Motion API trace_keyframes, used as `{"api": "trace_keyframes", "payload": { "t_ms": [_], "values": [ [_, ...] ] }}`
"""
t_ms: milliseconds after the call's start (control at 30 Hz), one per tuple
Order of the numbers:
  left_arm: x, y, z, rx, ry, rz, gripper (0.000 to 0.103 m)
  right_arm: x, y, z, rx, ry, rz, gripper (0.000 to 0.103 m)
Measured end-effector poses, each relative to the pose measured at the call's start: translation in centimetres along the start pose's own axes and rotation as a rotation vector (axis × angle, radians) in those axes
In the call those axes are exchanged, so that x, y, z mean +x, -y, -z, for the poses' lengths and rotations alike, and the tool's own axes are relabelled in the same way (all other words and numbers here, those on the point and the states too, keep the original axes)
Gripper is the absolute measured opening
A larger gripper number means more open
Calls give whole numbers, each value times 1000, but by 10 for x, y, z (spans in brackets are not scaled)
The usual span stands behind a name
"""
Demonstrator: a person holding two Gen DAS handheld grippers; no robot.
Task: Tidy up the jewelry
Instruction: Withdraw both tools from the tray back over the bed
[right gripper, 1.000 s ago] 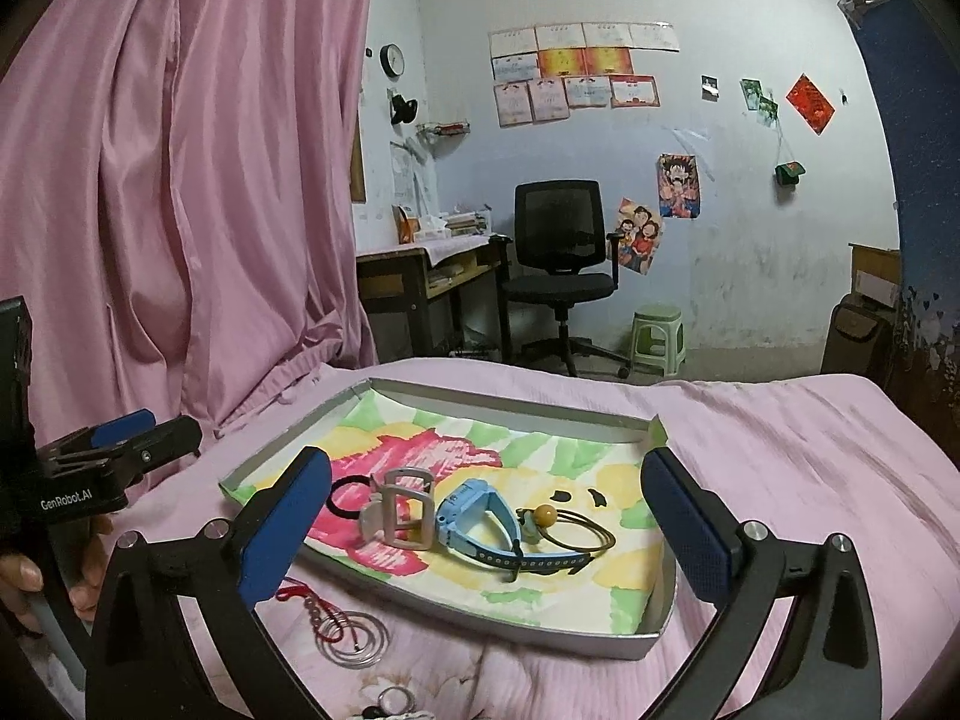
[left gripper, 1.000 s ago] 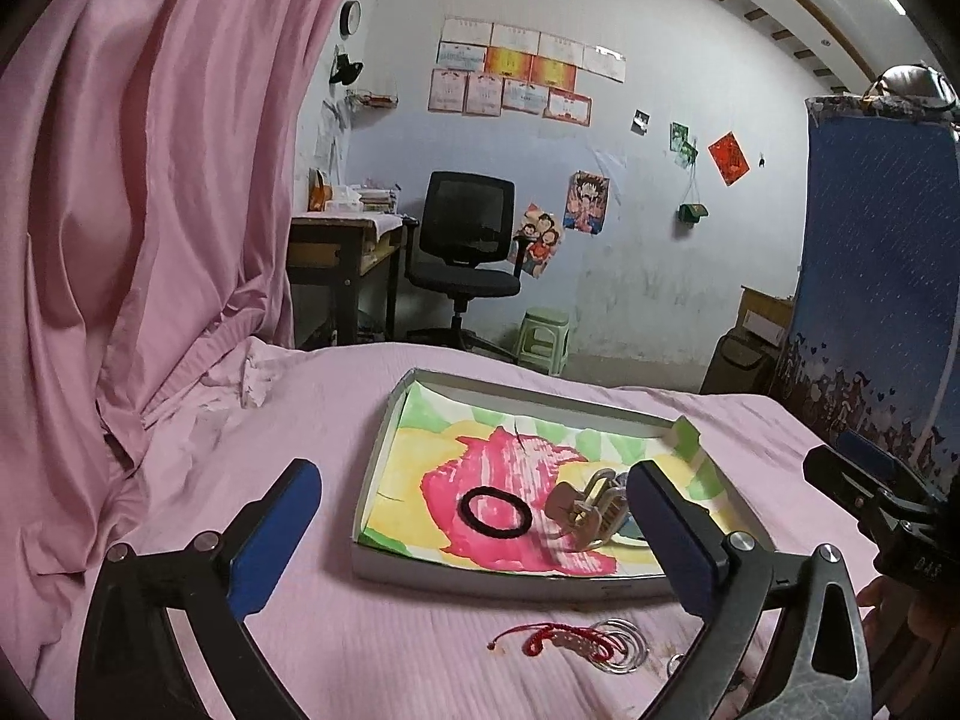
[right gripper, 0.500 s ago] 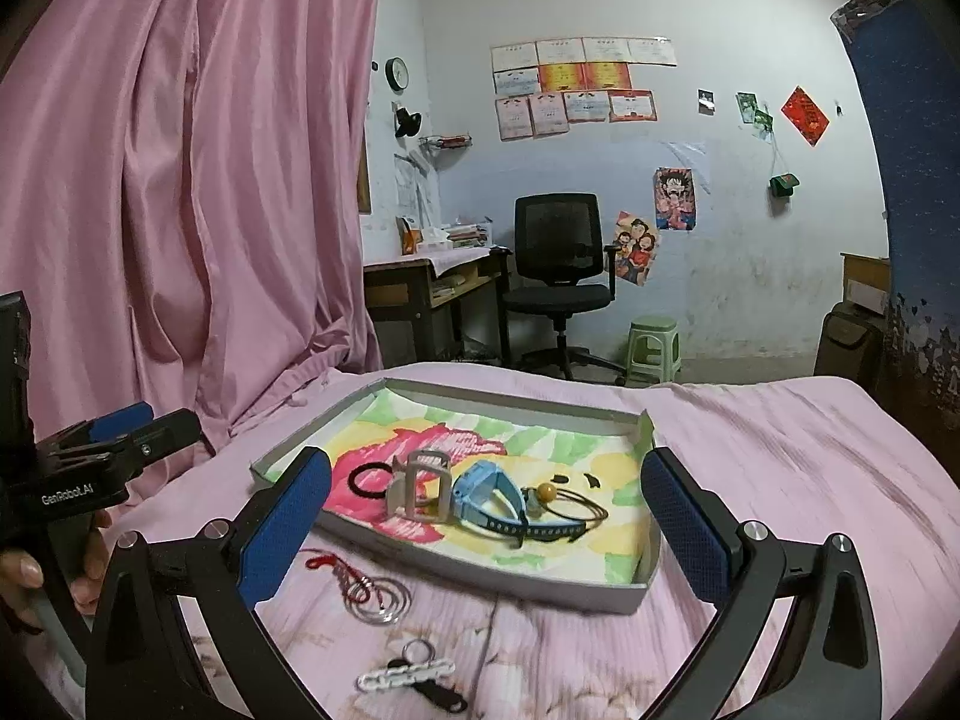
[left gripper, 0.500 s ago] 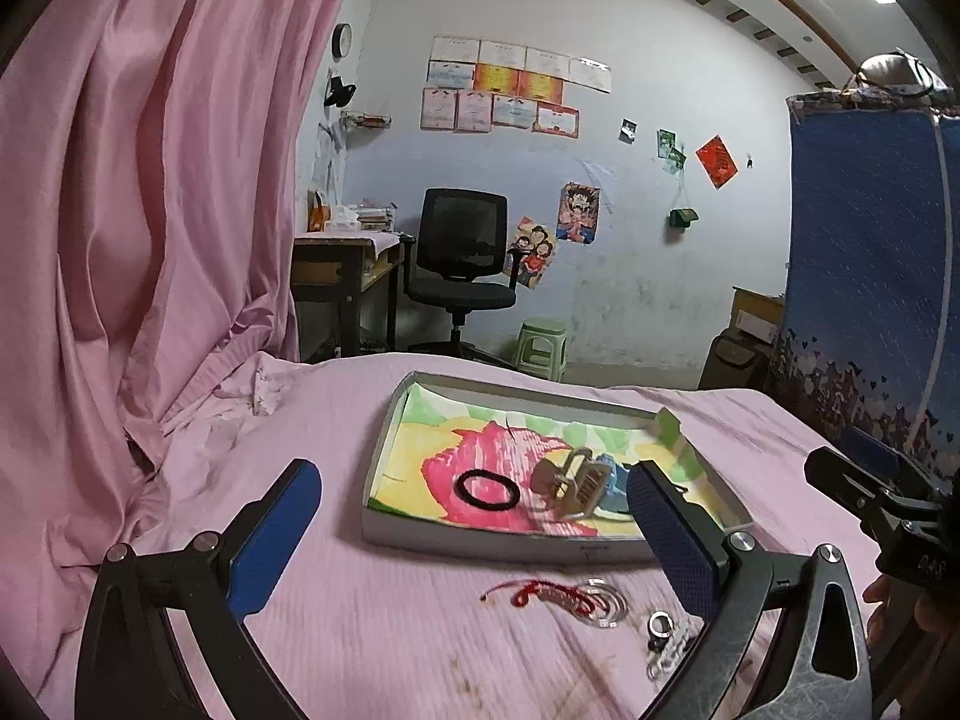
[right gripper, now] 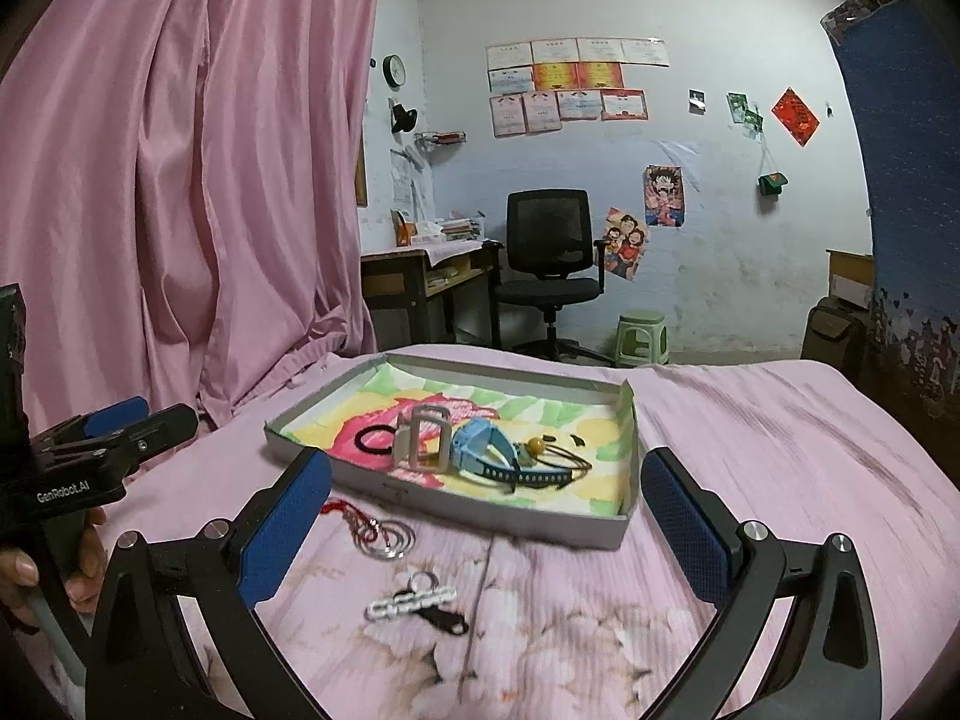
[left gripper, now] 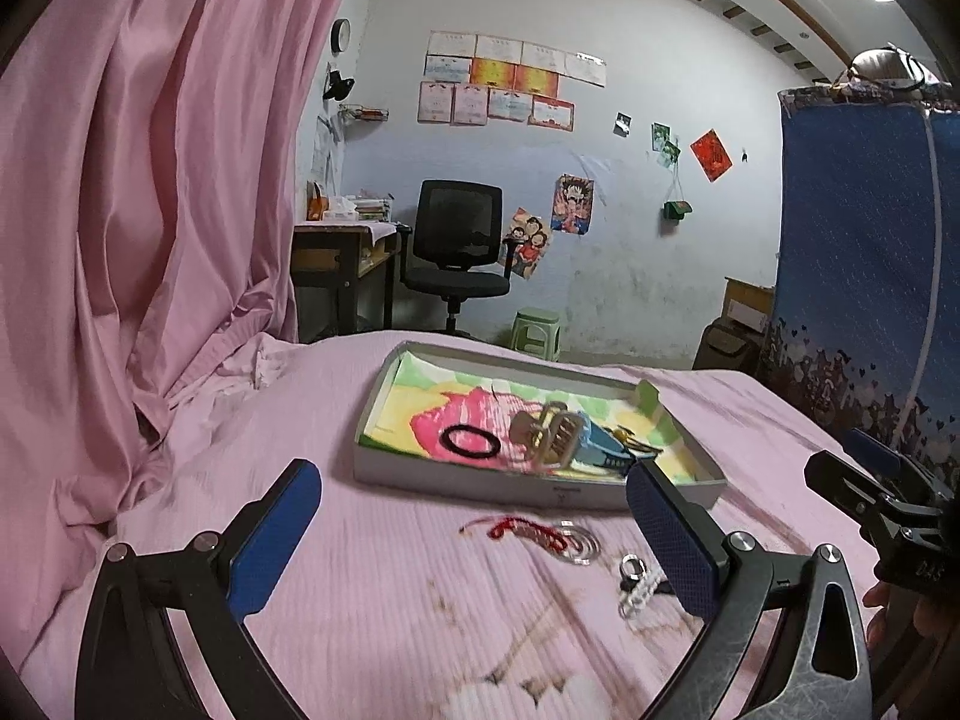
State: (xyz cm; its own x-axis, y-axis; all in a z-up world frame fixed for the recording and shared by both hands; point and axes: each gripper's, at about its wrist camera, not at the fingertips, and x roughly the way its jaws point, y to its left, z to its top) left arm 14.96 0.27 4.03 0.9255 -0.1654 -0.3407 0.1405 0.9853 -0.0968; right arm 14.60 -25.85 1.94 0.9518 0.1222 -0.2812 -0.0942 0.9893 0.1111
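- The tray (right gripper: 540, 519) lies on the pink bedspread (right gripper: 750, 450), with bare cloth open to its right and on the near side.
- In front of the tray's near wall lie a red cord with silver rings (right gripper: 375, 528) and, nearer still, a white chain piece (right gripper: 414, 603), its long axis running roughly along that wall.
- In the tray: a black ring (left gripper: 470, 440), a beige clip (right gripper: 423, 438), a blue watch (right gripper: 486, 450).
- The left view is blurred; the watch there is half hidden.
- The left gripper (left gripper: 474, 531) and the right gripper (right gripper: 486, 522) are both spread wide, holding nothing.

Black claw (right gripper: 486, 516) frames; blue textured pads (right gripper: 287, 525); silver screws.
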Motion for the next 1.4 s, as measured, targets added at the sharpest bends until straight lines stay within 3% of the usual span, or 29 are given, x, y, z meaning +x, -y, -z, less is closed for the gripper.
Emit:
{"api": "trace_keyframes", "payload": {
  "t_ms": [433,800,1200,1267,1400],
  "values": [
    [-24,6,29,6,-66,3,102,-26,5,32,13,-33,2,102],
    [-14,3,42,13,-156,8,103,-20,5,52,15,-100,0,102],
    [17,11,48,55,-296,56,102,16,0,60,-31,-284,-18,102],
    [20,12,49,61,-304,70,100,23,0,61,-31,-314,-29,101],
    [27,15,51,71,-337,100,83,33,4,64,-18,-352,-45,101]
  ]
}}
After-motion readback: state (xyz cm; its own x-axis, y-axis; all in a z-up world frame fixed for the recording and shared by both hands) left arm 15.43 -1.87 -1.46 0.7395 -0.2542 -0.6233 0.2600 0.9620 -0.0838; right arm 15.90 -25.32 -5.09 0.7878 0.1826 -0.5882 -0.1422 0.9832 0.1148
